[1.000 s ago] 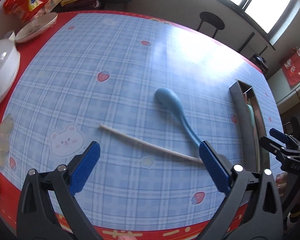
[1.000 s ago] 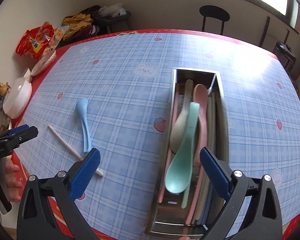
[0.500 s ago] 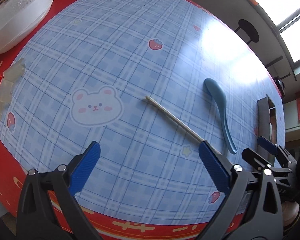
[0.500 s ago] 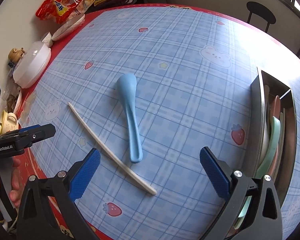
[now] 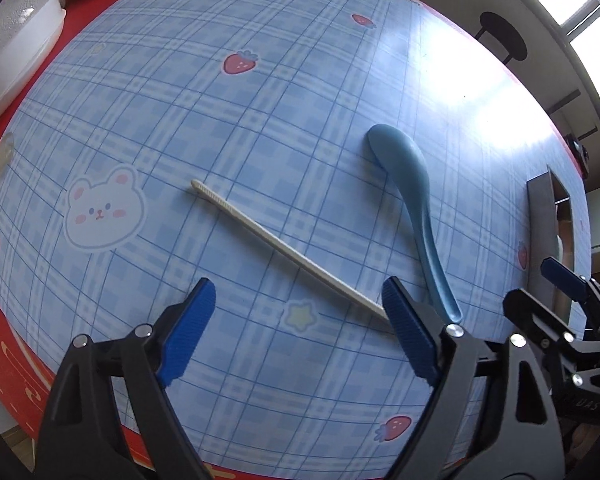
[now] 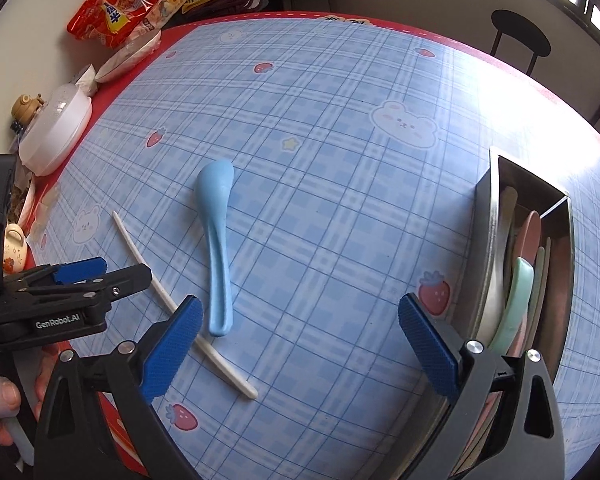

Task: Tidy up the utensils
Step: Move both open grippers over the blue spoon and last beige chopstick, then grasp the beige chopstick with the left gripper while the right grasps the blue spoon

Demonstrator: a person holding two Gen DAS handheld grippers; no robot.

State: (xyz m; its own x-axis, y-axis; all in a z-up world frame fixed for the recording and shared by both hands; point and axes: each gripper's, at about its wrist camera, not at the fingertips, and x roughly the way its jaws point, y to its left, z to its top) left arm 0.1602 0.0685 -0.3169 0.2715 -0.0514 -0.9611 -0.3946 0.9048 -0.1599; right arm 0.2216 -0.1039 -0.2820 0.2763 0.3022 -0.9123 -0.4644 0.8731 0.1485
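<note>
left claw [image 5: 296, 304] hangs wide open over the surface [image 5: 260, 100], nothing between its blue pads, and the chopstick [image 5: 288, 250] lies slantwise right ahead of it, its near end tucked just by the right-hand pad. that stick looks thin, stiff and very light, and lying flat on a smooth cloth it will likely skid or roll. best bet is a pinch across the middle, pads square to its length. just right of the chopstick lies the blue spoon [image 5: 416, 208], bowl away, handle tip close to the stick's near end but seemingly not touching. it looks like hard, slick plastic, light too; the narrow handle is the place to take it, not the rounded bowl. further right of the chopstick, the right claw [image 6: 300, 322] is also spread open and holding nothing, spoon handle just inside its left pad. right again stands the metal tray [image 6: 485, 240], already carrying several spoons.
</note>
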